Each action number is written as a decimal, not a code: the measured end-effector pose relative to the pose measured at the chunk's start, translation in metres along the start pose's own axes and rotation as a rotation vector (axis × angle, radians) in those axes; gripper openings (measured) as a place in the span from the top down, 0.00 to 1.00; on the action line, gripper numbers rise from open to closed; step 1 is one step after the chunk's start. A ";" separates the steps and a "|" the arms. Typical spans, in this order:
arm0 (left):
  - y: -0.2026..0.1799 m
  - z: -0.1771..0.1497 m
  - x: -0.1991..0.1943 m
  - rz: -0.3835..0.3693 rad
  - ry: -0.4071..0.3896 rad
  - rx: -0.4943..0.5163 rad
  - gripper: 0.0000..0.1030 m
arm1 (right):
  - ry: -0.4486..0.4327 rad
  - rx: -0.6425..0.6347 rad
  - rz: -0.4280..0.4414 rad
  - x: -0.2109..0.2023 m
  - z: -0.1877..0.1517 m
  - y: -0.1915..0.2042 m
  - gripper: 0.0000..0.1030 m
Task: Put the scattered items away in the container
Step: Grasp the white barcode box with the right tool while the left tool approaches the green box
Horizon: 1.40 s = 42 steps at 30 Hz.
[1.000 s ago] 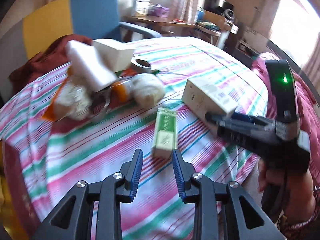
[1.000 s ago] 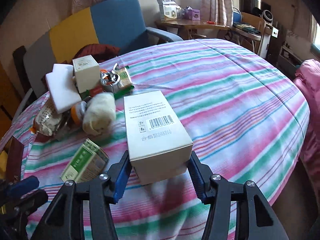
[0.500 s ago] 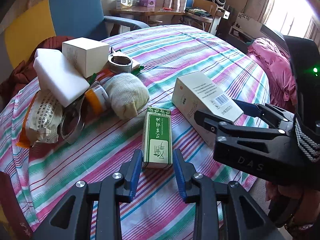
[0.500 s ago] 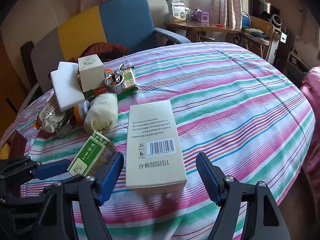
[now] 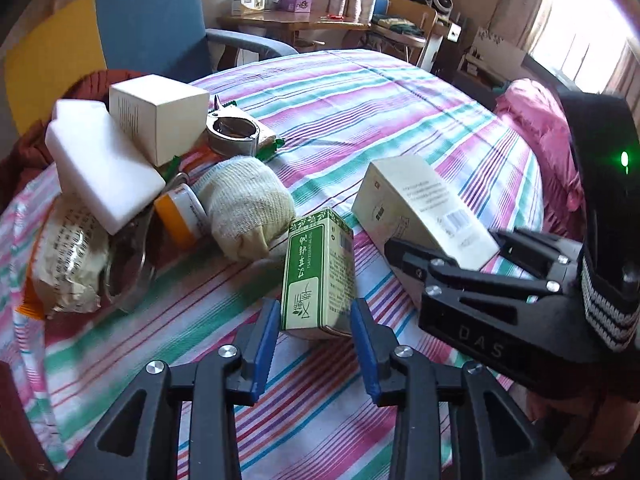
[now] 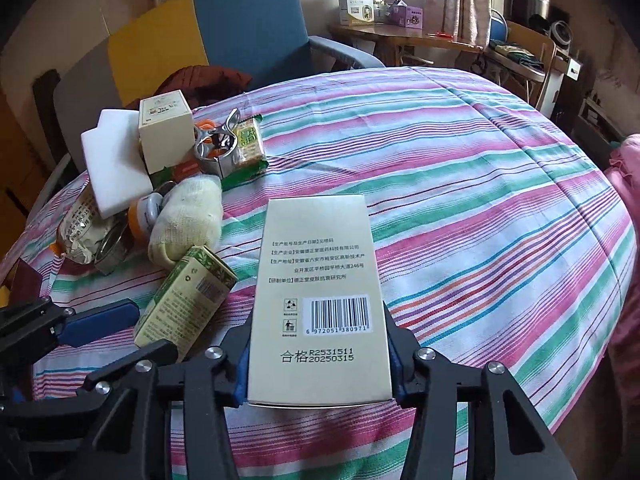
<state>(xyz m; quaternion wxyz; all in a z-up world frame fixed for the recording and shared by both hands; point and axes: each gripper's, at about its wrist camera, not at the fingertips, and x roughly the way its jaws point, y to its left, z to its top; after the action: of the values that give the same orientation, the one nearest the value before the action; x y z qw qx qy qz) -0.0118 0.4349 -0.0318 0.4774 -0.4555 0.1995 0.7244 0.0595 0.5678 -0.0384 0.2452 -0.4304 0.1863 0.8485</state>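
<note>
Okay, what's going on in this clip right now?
A person is working at a striped tablecloth with two handheld grippers. The right tool has just closed on the cream barcode box, pads against both its sides. The left tool has just opened wider around the green box, which sits between its pads, apparently not yet clamped. The other items remain in a pile at the far left. No container is in view.

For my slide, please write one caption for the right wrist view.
Right gripper closed on a beige box on the striped cloth, green box beside it.
</note>
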 end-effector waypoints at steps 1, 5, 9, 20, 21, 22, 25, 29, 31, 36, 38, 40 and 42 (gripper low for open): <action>0.002 0.000 -0.001 -0.012 -0.002 -0.014 0.65 | 0.001 0.009 0.003 0.000 -0.001 -0.002 0.50; 0.004 -0.005 -0.007 -0.031 -0.024 -0.033 0.74 | 0.001 0.028 0.007 -0.005 -0.005 -0.004 0.51; -0.002 -0.011 -0.016 -0.010 -0.053 0.000 0.85 | 0.004 0.049 0.009 -0.011 -0.010 -0.005 0.51; -0.001 -0.044 -0.035 -0.027 -0.058 -0.045 0.93 | 0.029 0.084 0.080 -0.039 -0.032 0.004 0.51; 0.001 -0.045 -0.036 -0.031 -0.061 -0.056 0.84 | 0.030 0.078 0.081 -0.041 -0.035 0.006 0.51; 0.002 -0.044 -0.037 -0.041 -0.062 -0.070 0.78 | 0.031 0.073 0.079 -0.042 -0.038 0.008 0.51; 0.007 -0.038 -0.037 -0.050 -0.068 -0.108 0.70 | 0.041 0.084 0.077 -0.039 -0.043 0.006 0.51; 0.018 -0.025 -0.025 0.046 -0.045 -0.173 0.63 | 0.041 0.112 0.089 -0.037 -0.042 0.001 0.51; 0.021 -0.019 -0.017 0.071 -0.026 -0.203 0.63 | 0.040 0.112 0.092 -0.036 -0.041 0.001 0.51; 0.010 0.000 -0.004 0.093 0.016 -0.190 0.62 | 0.031 0.108 0.096 -0.033 -0.039 0.003 0.51; 0.007 0.005 0.002 0.133 0.035 -0.175 0.59 | 0.030 0.115 0.106 -0.033 -0.039 0.002 0.51; 0.007 0.009 0.010 0.125 0.050 -0.174 0.57 | 0.030 0.116 0.113 -0.033 -0.039 0.001 0.51; 0.007 0.009 0.009 0.126 0.036 -0.176 0.58 | 0.035 0.112 0.112 -0.031 -0.039 0.003 0.51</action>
<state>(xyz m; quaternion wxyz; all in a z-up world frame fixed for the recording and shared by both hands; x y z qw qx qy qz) -0.0236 0.4428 -0.0355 0.3855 -0.4952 0.1720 0.7593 0.0990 0.5372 -0.0342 0.2176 -0.4196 0.2615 0.8416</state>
